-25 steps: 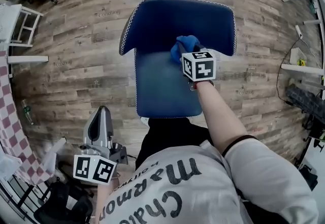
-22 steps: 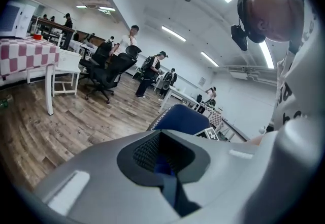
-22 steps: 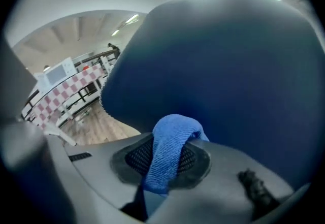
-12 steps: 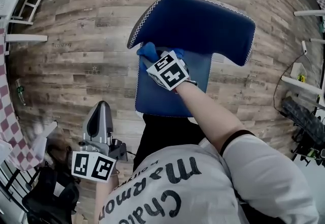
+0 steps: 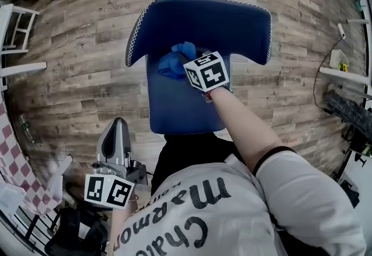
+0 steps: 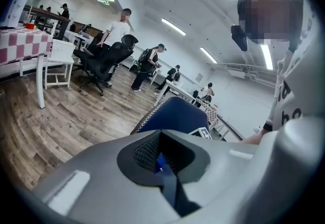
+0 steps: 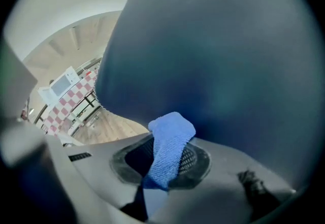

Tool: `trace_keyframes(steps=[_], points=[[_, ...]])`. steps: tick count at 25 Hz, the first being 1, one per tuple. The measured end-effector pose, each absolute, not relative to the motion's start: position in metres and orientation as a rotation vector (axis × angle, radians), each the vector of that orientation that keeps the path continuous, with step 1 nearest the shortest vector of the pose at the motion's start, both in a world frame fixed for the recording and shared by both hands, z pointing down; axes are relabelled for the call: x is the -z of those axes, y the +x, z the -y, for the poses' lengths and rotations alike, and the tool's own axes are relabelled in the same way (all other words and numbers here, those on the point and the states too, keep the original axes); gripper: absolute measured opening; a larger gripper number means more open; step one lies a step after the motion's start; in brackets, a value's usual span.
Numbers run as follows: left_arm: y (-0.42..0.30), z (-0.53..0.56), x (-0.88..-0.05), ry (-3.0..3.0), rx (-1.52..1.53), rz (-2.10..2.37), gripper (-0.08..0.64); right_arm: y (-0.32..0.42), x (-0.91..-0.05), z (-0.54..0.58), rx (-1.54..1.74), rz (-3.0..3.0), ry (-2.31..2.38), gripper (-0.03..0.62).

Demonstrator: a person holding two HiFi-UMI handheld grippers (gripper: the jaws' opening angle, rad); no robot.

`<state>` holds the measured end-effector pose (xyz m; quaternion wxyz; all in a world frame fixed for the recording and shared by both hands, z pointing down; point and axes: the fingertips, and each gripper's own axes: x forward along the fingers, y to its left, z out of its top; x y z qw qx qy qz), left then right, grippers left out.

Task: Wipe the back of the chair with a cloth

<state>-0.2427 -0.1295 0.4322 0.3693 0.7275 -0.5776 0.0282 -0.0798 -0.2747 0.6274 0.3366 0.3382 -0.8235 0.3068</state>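
The right claw grips the blue cloth against the chair back; left claw closed, empty.

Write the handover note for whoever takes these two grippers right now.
Right gripper: shut on the blue cloth and pressing it against the chair back. In the head view the cloth sits on the left of the blue panel, near its top.
Left gripper: shut and empty, held low at the person's left side, away from the chair.
Done: the cloth is gripped and in contact with the chair. The surface does not show how much has been wiped.
Left: work the cloth over the rest of the back, probably across to the right and down.
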Motion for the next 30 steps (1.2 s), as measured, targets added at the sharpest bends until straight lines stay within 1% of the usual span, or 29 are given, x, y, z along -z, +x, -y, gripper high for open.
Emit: trace_keyframes(steps=[10,15,18,21,24,30], points=[[-0.181,0.158,-0.418,2.053,-0.133,1.276,0.008,0.092,-0.617,0.278,-0.938,1.92,1.407,0.066],[-0.164,0.148,-0.406,2.134,-0.154,1.206,0.009,0.16,-0.596,0.249,-0.998,1.803,1.7,0.066],[-0.159,0.138,-0.397,2.166,-0.16,1.191,0.008,0.188,-0.582,0.227,-1.0,1.765,1.796,0.066],[-0.166,0.127,-0.392,2.167,-0.161,1.215,0.008,0.2,-0.574,0.216,-0.977,1.753,1.835,0.066],[-0.183,0.117,-0.393,2.14,-0.163,1.25,0.008,0.19,-0.575,0.217,-0.978,1.758,1.845,0.066],[-0.209,0.096,-0.402,2.089,-0.217,1.369,0.008,0.109,-0.593,0.25,-0.951,1.895,1.635,0.066]])
